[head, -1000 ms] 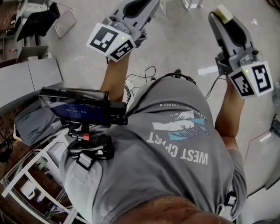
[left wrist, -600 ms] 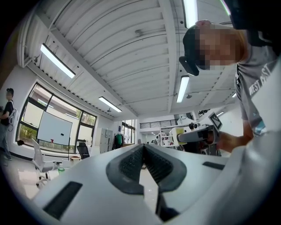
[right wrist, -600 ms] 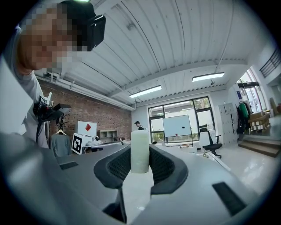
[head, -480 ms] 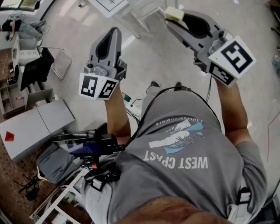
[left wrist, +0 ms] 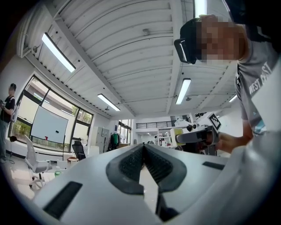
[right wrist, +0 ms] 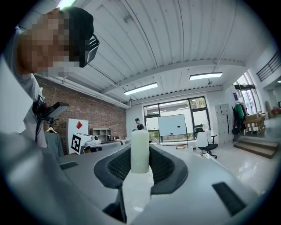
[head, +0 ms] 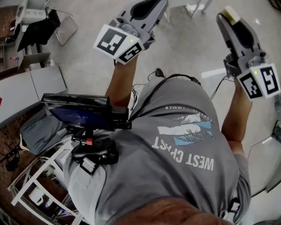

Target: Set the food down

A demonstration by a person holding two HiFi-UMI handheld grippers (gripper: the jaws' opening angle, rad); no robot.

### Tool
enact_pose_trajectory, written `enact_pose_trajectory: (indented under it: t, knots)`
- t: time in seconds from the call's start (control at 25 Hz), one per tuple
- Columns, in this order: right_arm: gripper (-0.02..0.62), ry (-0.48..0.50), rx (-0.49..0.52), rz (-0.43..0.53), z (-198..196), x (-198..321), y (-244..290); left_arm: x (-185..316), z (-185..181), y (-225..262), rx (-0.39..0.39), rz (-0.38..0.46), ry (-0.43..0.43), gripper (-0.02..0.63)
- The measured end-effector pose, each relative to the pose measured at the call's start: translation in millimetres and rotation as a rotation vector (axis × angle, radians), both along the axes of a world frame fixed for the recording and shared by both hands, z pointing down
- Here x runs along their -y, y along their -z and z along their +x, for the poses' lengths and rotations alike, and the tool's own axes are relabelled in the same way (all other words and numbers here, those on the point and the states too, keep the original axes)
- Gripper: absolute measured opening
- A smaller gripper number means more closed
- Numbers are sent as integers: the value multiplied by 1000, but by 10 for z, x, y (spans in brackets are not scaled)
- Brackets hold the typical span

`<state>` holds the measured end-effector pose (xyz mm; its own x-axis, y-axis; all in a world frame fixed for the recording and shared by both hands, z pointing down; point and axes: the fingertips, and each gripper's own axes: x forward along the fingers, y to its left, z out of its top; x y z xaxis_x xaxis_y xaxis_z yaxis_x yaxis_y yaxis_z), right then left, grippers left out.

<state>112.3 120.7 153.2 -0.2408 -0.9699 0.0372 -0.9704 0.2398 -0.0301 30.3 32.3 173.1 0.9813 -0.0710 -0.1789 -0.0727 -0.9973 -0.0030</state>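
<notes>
The food (right wrist: 140, 151) is a pale, yellowish-white block standing upright between the jaws of my right gripper (right wrist: 140, 154), which is shut on it. From the head view the same food (head: 231, 13) sits at the tip of the right gripper (head: 225, 21), held up over the floor at the upper right. My left gripper (head: 147, 5) is raised at the upper left. In the left gripper view its ribbed pads meet at the tip of the left gripper (left wrist: 142, 148), shut on nothing. The right gripper (left wrist: 197, 135) also shows there, far right.
A person's torso in a grey T-shirt (head: 175, 145) fills the lower head view, with a screen device (head: 81, 112) at the waist. Cables (head: 145, 81), grey cabinets (head: 26, 85) and a white rack (head: 35, 176) are on the floor. A distant person (right wrist: 137, 124), whiteboard (right wrist: 172, 125) and chair (right wrist: 205, 144) stand ahead.
The head view swung aside and back. Both grippers stayed raised in front of the body, and the right one kept its hold on the food.
</notes>
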Motion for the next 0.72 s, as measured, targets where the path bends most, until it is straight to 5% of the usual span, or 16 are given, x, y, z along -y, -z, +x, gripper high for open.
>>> enact_pose_trajectory:
  t: [0.12, 0.36, 0.72]
  knots:
    - [103, -22, -3, 0, -99, 358, 8, 350, -103, 51, -6, 1, -25, 8]
    - [103, -57, -4, -11, -190, 232, -155, 258, -170, -147, 10, -15, -64, 8]
    - [103, 0, -19, -12, 321, 494, 601, 500, 328, 575, 3, -15, -12, 8]
